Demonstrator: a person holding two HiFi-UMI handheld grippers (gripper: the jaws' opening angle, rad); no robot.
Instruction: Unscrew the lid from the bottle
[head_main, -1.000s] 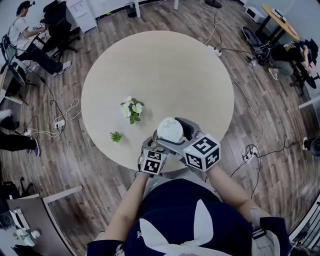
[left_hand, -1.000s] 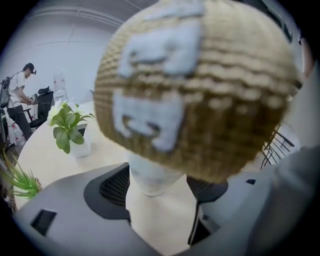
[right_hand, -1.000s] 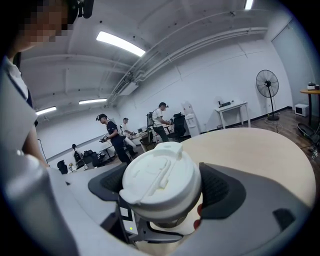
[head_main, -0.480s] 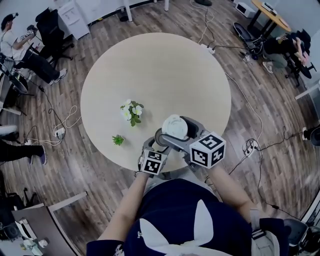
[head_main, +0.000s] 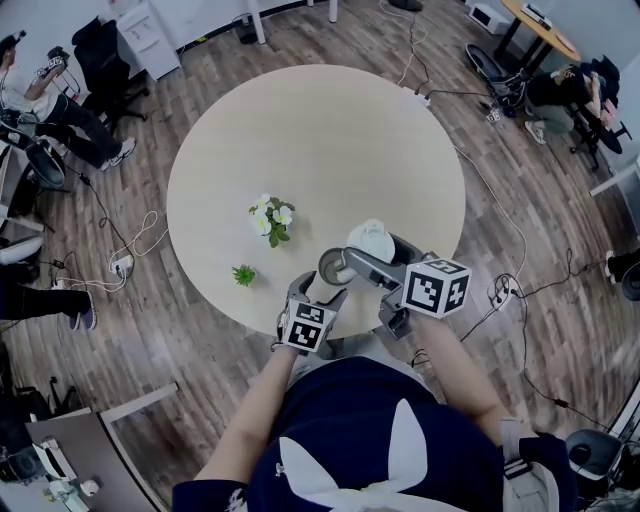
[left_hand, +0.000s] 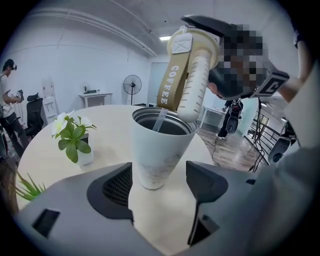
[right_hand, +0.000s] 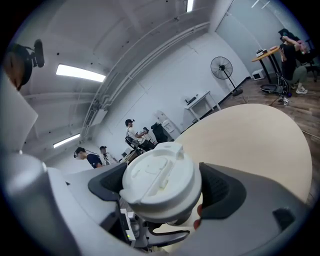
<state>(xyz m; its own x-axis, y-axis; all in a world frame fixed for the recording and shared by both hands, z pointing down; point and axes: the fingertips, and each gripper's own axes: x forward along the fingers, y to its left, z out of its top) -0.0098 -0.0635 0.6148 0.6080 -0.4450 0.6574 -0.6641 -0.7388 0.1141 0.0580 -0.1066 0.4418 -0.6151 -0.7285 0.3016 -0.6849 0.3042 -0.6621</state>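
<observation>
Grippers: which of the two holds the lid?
The right gripper, shut on the white lid; the left gripper has its jaws apart, either side of the open bottle.

A round, pale worktop (head_main: 330, 130) stands in the middle of an open office with a dark wood-plank floor (head_main: 570, 200), where cables (head_main: 138, 228) trail to a power strip (head_main: 118, 263). People (head_main: 45, 85) sit at the room's edges, near a black office chair (head_main: 105, 50) and a white cabinet (head_main: 150, 30). A smaller wooden table (head_main: 548, 32) occupies a far corner. A pedestal fan (left_hand: 132, 85) and a white desk (left_hand: 95, 97) stand against white walls (left_hand: 65, 65) under ceiling strip lights (right_hand: 80, 73).
</observation>
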